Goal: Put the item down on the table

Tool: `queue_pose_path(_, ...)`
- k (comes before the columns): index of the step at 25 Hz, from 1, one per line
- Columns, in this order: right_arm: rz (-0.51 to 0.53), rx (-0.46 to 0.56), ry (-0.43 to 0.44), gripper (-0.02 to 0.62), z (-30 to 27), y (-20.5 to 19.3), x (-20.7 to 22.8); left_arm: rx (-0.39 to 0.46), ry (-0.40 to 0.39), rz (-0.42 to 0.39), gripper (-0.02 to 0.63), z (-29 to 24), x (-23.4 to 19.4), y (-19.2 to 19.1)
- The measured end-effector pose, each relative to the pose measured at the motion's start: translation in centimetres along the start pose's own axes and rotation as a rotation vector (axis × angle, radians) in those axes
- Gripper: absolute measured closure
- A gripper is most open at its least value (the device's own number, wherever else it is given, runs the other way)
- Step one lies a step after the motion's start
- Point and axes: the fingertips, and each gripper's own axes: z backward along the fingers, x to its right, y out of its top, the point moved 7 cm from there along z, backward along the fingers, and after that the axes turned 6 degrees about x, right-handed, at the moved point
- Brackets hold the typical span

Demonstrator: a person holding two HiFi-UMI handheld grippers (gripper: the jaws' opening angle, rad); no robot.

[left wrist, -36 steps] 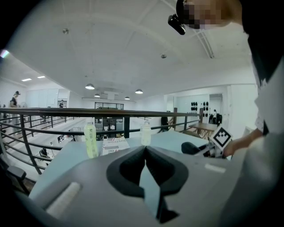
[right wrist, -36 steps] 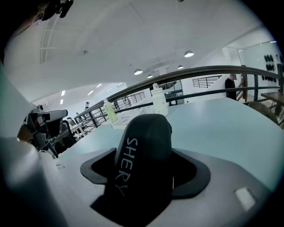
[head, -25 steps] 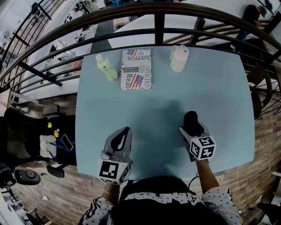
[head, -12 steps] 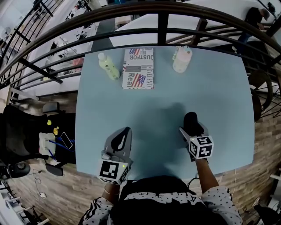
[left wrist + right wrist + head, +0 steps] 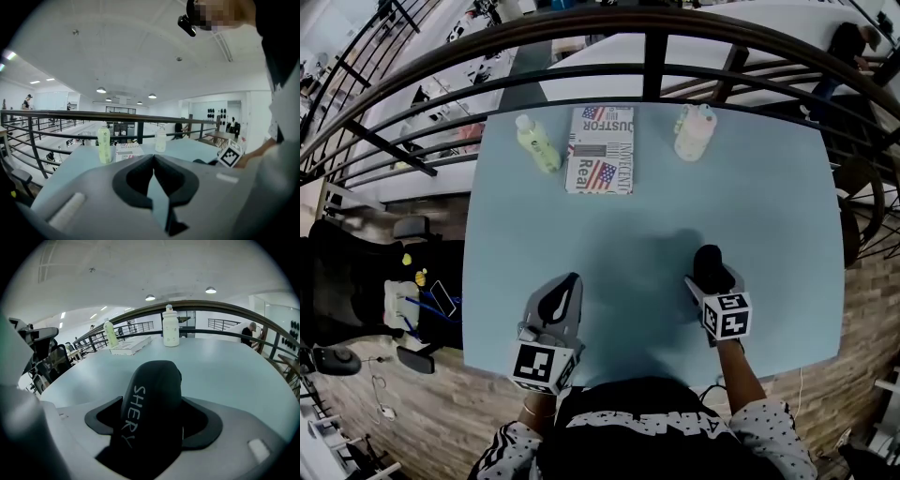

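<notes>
A black rounded item (image 5: 707, 257) with white lettering sits between the jaws of my right gripper (image 5: 710, 278), which is shut on it just above the light blue table (image 5: 769, 206), right of centre near the front edge. In the right gripper view the black item (image 5: 152, 385) fills the jaws of the right gripper (image 5: 153, 414) and hides the fingertips. My left gripper (image 5: 570, 278) is at the front left, shut, with nothing in it. In its own view the left gripper (image 5: 153, 157) has its tips touching.
At the table's far side stand a pale green bottle (image 5: 536, 142), a flat newspaper-print box (image 5: 600, 161) and a white bottle (image 5: 695, 131). A dark metal railing (image 5: 647, 56) runs behind the far edge. A wooden floor and a chair lie off the left edge.
The head view has shifted slightly, so the far objects sit a little lower in the frame. Both grippers stay about where they were, the right still shut on the black item.
</notes>
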Motion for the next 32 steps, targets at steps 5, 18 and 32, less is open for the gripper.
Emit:
queue_pose_path(5, 0.017, -0.02, -0.008, 0.218, -0.4, -0.1, 0.2, -0.009, 0.005, 0.009, 0.606, -0.3, 0.0, 0.0)
queue_pose_path(18, 0.03, -0.069, 0.0, 0.214, -1.0, -0.1, 0.1, -0.002, 0.021, 0.011, 0.606, 0.0, -0.4, 0.0)
queue_pose_path(32, 0.025, -0.109, 0.012, 0.207, -1.5, -0.1, 0.1, 0.012, 0.028, 0.015, 0.606, 0.6, -0.6, -0.2)
